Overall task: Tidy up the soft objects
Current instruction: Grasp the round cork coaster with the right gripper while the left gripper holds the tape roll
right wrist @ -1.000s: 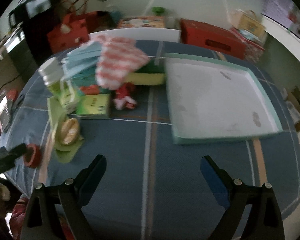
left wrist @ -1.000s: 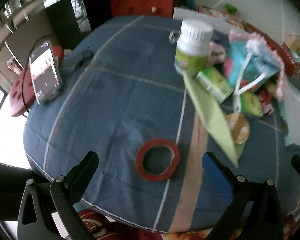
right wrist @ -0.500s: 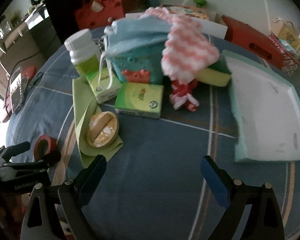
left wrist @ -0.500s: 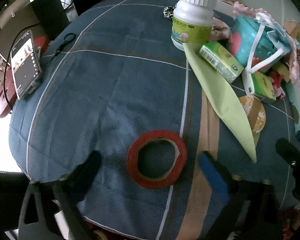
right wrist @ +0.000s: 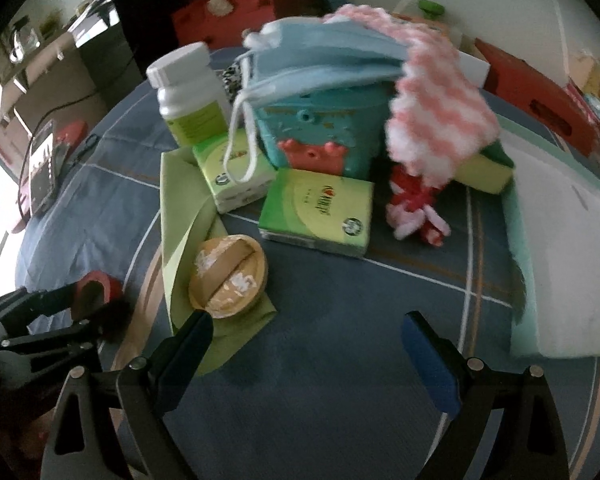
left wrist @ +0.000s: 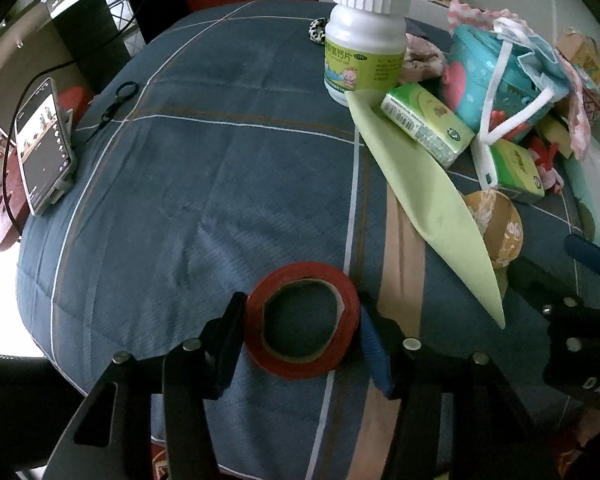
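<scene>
Left gripper (left wrist: 302,340): fingers closing around the red roll of adhesive tape with a cardboard core (left wrist: 303,324); the roll lies flat between them, with both fingers right at its rim. Firm contact cannot be confirmed.
Right gripper (right wrist: 306,344): fingers spread wide, nothing between them, pointing down over bare cloth.
Counter (left wrist: 220,184): covered by a blue quilted cloth with thin white and tan lines.
Tape position: at 6 o'clock in the left wrist view; at 9 o'clock in the right wrist view.
Round tan lidded container (right wrist: 228,276): just beyond the right gripper's left finger, resting on a light green sheet (right wrist: 180,208).
Green tissue packs (right wrist: 318,212): two, at 12 o'clock from the container.
White pill bottle with ribbed cap (left wrist: 364,36): upright at 12 o'clock in the left wrist view.
Teal bucket (right wrist: 320,132): behind the tissue packs, draped with a light blue face mask (right wrist: 328,56) and a pink-and-white fluffy cloth (right wrist: 440,120).
Pale green tray (right wrist: 560,248): at 3 o'clock in the right wrist view.
Smartphone (left wrist: 44,148): propped at 9 o'clock, at the counter edge.
</scene>
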The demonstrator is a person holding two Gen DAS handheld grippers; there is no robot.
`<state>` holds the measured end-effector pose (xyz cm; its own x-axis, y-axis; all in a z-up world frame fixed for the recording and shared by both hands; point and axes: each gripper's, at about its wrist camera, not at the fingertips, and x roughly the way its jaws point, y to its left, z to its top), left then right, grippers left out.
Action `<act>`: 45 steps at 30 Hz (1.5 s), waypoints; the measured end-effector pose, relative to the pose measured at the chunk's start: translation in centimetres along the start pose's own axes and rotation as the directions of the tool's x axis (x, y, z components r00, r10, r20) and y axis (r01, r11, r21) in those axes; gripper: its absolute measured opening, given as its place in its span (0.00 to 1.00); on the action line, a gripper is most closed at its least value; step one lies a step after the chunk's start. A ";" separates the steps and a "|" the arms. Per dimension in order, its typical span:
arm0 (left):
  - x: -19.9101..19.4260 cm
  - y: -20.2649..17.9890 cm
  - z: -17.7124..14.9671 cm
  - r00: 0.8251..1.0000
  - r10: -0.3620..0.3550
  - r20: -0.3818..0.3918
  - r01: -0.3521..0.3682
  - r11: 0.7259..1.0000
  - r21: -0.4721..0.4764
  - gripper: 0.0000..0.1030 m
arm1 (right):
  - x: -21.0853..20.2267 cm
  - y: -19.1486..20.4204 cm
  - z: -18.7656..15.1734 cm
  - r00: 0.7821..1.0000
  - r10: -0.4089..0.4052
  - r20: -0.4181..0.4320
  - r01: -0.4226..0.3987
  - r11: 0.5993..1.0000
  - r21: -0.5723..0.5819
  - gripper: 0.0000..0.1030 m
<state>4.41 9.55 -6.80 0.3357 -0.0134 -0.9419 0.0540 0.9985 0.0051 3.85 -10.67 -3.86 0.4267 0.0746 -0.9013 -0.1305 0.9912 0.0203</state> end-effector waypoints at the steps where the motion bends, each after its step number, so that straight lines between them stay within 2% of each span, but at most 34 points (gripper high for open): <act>1: 0.0 0.1 -0.1 1.000 -0.001 0.000 0.001 1.000 -0.001 0.54 | 0.2 0.3 0.2 1.000 -0.004 0.001 0.004 1.000 -0.011 0.94; 14: -0.4 0.4 -0.7 1.000 -0.012 -0.002 0.012 1.000 -0.017 0.54 | 3.2 6.3 1.7 0.997 -0.054 0.048 0.062 0.979 -0.194 0.94; 18: -0.5 0.4 -0.7 1.000 -0.011 -0.003 0.011 1.000 -0.016 0.54 | 4.5 7.6 1.9 0.997 -0.067 0.048 0.076 0.975 -0.209 0.92; 25: -0.5 0.4 -0.6 1.000 -0.011 -0.003 0.011 1.000 -0.016 0.54 | 3.7 7.8 1.9 0.998 -0.034 0.059 0.046 0.974 -0.220 0.82; 28: -0.5 0.4 -0.6 1.000 -0.009 -0.003 0.009 1.000 -0.014 0.54 | 3.4 7.9 1.9 0.998 -0.016 0.060 0.029 0.972 -0.231 0.74; 30: -0.5 0.3 -0.6 1.000 -0.009 -0.003 0.009 1.000 -0.013 0.54 | 3.0 7.9 1.6 0.998 0.004 0.061 0.012 0.970 -0.244 0.65; 34: -0.4 0.3 -0.6 1.000 -0.009 -0.003 0.009 1.000 -0.013 0.54 | 3.9 9.2 2.0 0.998 0.019 0.055 -0.004 0.967 -0.256 0.58; 36: -0.5 0.3 -0.6 1.000 -0.008 -0.003 0.008 1.000 -0.013 0.54 | 3.9 9.3 2.0 0.998 0.035 0.052 -0.021 0.967 -0.254 0.51; 41: -0.4 0.2 -0.6 1.000 -0.004 -0.004 0.004 1.000 -0.010 0.54 | 4.0 9.4 1.9 0.998 0.041 0.054 -0.026 0.969 -0.247 0.50; 45: -0.4 -0.1 -0.6 1.000 0.002 -0.006 -0.002 1.000 -0.003 0.54 | 2.5 7.8 1.1 0.997 0.043 0.062 -0.028 0.974 -0.224 0.50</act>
<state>3.74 9.45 -6.66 0.3305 -0.0110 -0.9438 0.0503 0.9987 0.0060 4.89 -2.62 -5.44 0.4754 0.1236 -0.8710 -0.3398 0.9391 -0.0522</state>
